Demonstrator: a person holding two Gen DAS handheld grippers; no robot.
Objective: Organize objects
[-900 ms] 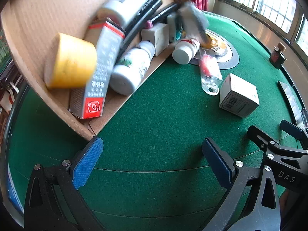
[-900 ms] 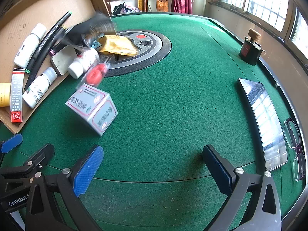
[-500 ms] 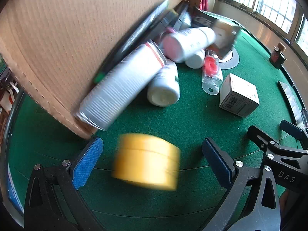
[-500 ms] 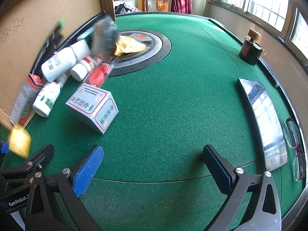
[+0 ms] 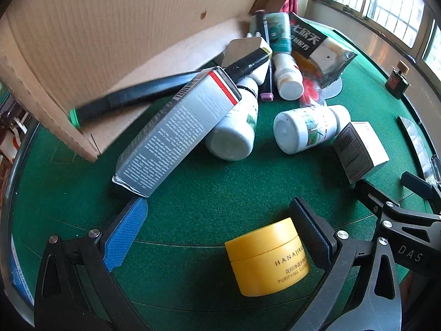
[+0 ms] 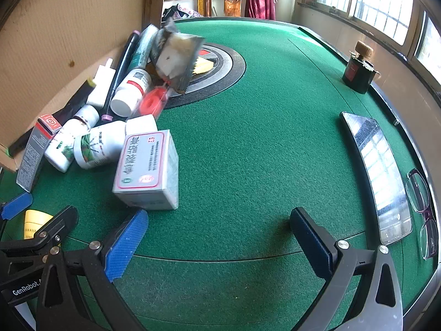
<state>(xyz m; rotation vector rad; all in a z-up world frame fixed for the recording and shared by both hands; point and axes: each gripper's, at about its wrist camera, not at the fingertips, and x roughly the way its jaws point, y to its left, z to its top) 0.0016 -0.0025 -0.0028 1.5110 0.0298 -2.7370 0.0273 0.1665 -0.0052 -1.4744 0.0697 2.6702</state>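
Yellow cream jar (image 5: 266, 256) stands upright on the green felt desk (image 5: 193, 193), apart from the main heap. In the left wrist view it sits at about 5 o'clock, inside the wide-open left hand-held gripper (image 5: 217, 226), close against the inner face of the right-side finger, though contact cannot be confirmed. The blue pad (image 5: 125, 237) on the other side stands well clear of it. Nothing is gripped. The jar is round and squat, so it has no long axis to line up with.

The right hand-held gripper (image 6: 219, 237) is also spread wide and empty over bare felt. In its view only a sliver of the jar (image 6: 34, 220) shows at 8 o'clock, behind the left tool's frame, so the left hand is clearly nearer.

The remaining items lie piled at 12 o'clock against a tipped cardboard box (image 5: 110, 41): a long grey carton (image 5: 176, 135) leaning on a white bottle (image 5: 234, 135), a second white bottle (image 5: 308, 129), a white medicine box (image 6: 148, 169), black markers (image 5: 154, 88) and a foil packet (image 5: 319, 52). The markers and packet are motion-blurred. Items deeper in the heap overlap and are hard to separate.
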